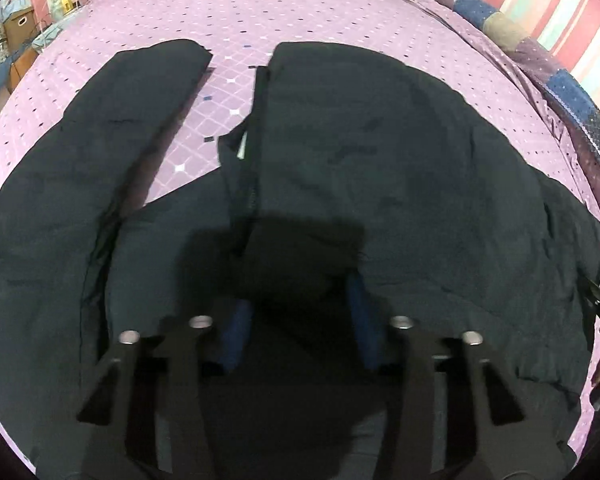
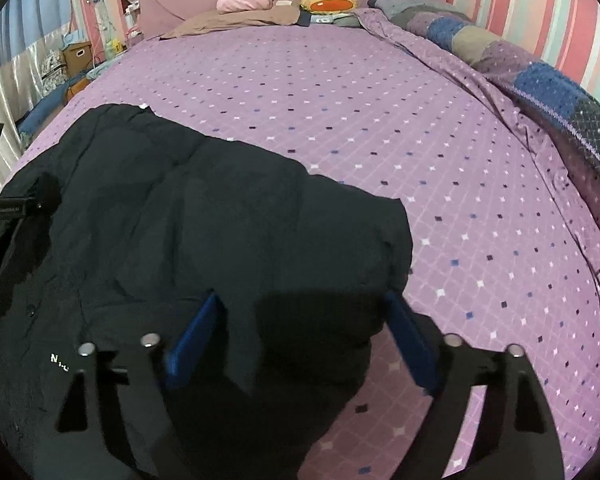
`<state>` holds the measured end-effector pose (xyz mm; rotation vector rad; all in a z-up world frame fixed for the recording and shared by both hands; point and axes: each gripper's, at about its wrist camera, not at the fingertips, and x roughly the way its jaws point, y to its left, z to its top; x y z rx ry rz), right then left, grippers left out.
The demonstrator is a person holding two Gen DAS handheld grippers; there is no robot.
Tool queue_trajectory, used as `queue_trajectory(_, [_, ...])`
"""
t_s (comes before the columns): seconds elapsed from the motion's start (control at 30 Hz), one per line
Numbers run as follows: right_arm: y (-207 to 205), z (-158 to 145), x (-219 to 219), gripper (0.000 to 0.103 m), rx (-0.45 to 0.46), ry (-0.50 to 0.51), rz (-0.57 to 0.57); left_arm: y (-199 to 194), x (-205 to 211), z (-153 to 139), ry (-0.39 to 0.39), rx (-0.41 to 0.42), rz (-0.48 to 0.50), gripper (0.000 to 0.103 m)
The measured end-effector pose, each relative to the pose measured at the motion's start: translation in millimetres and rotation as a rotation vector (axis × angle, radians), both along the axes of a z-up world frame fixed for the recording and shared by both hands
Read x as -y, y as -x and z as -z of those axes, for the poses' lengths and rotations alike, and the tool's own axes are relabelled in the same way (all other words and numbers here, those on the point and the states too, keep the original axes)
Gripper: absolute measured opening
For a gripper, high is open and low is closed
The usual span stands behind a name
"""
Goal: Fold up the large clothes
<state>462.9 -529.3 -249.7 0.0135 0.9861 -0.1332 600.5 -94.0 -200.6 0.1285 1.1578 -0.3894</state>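
- A large dark navy garment (image 1: 380,168) lies spread on the near part of a bed, over a lilac bedspread (image 2: 380,120) with a small diamond print.
- Left gripper (image 1: 298,312): blue pads set fairly narrow, dark cloth bunched between them; whether they pinch it cannot be told.
- Right gripper (image 2: 302,340): pads wide apart, straddling the garment's near right edge, not pressing.
- The cloth looks soft, limp, lightly crinkled and probably light; it should drape and sag when lifted.
- Best taken by a hem or corner, one gripper at each end.
- A yellow duck plush (image 2: 328,0) sits far away by the pillows.
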Motion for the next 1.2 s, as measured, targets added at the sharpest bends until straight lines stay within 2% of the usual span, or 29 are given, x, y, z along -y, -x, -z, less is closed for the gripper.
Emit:
queue_trajectory(0.03, [-2,0,0,0.072,-0.002,-0.004,0.002,3,3,-1,-0.012,0.007,0.007,0.028])
queue_trajectory(0.17, [-4,-4,-1,0.050,-0.002,-0.026,0.003,13,16,-5,-0.087,0.065,0.016,0.010])
queue_trajectory(0.23, [-5,-5,0,0.046,-0.005,-0.045,0.006,19,13,-8,-0.084,0.062,0.002,0.001])
queue_trajectory(0.5, [-2,-14,-25,0.035,-0.012,-0.021,-0.031,65,-10,-16,-0.109,0.082,-0.081,0.000])
queue_trajectory(0.63, [2,-19,-42,0.035,-0.014,-0.021,-0.055,100,-30,-17,-0.123,0.063,-0.113,0.000])
queue_trajectory(0.73, [5,-21,-55,0.034,-0.035,-0.011,-0.075,124,-47,-18,-0.099,0.024,-0.143,0.000])
queue_trajectory(0.9, [12,-19,-74,0.034,-0.071,0.018,-0.104,159,-53,-14,-0.138,0.041,-0.172,0.000])
queue_trajectory(1.13, [17,-5,-81,0.032,-0.097,0.047,-0.099,171,-74,-8,-0.123,0.029,-0.176,0.001])
queue_trajectory(1.2, [19,-10,-81,0.036,-0.088,0.050,-0.095,172,-74,-9,-0.138,0.039,-0.166,0.004])
